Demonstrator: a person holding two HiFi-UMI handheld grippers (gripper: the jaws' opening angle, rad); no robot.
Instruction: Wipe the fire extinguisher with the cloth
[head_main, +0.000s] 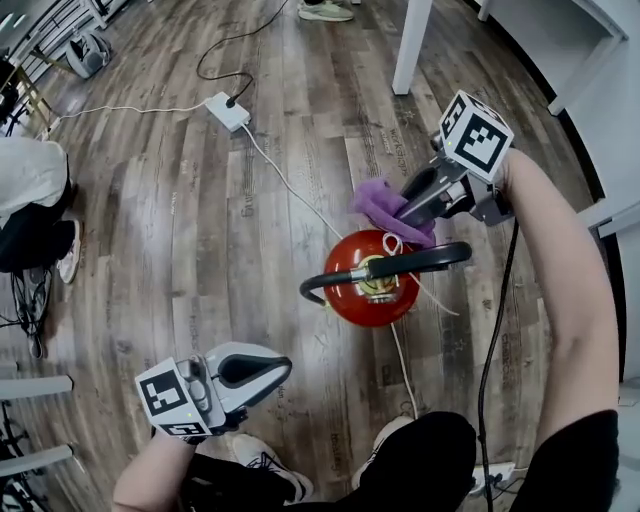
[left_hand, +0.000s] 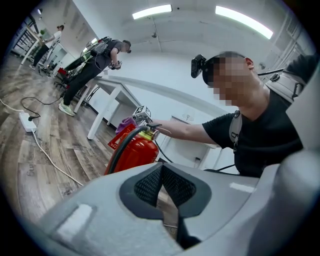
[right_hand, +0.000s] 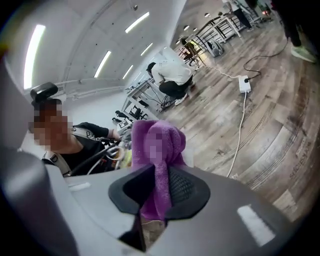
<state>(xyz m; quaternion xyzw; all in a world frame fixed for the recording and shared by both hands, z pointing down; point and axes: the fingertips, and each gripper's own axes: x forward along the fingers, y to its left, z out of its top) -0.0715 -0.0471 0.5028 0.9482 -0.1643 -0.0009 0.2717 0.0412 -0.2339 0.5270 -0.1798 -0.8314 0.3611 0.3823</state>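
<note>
Wood-plank floor (head_main: 180, 230), red fire extinguisher (head_main: 350, 300) upright on it, right hand-held gripper (right_hand: 157, 192) clamping purple cloth (right_hand: 157, 145) beside its handle, left hand-held gripper (left_hand: 162, 187) closed on nothing, side label (left_hand: 117, 139) only in left gripper view, print unreadable.

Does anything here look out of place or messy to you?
Nothing is spilled or broken. One oddity: a white cord from the power strip trails loose across the wood floor and runs right past the red fire extinguisher, where someone might trip.
</note>
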